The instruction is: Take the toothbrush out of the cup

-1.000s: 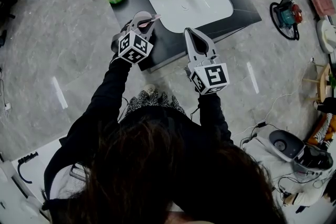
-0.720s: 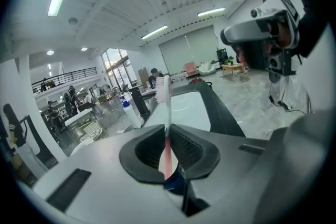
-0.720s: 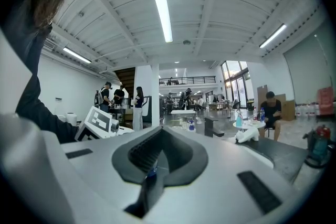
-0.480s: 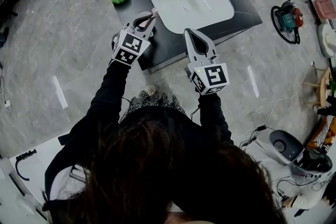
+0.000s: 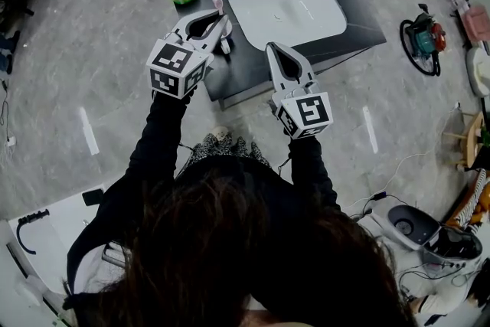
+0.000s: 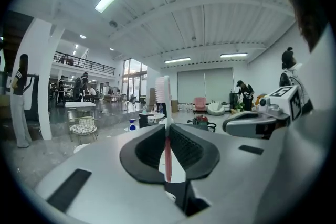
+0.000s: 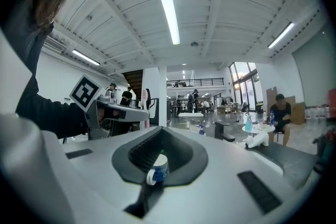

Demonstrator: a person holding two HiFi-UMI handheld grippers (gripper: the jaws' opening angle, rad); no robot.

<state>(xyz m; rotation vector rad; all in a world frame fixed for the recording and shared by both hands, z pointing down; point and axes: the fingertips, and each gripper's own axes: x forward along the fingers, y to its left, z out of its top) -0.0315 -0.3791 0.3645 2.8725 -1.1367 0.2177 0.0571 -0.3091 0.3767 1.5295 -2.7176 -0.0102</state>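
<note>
Up went the left tongs [image 5: 223,19], and they pinch the pink toothbrush [image 6: 166,107] tight. Its brush end sticks out past their tips. Under those tips sits the cup [image 5: 225,47]. Nearby, the right tongs [image 5: 274,49] are pressed together, holding nothing.

Toothbrush [image 5: 217,3] handle hidden behind left gripper [image 5: 222,21] in head view; cup [image 7: 158,166] base hidden by right gripper [image 7: 159,131]; distant people too small.

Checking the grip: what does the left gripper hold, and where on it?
The left gripper holds the toothbrush by its handle, bristle end sticking out past the jaws.
</note>
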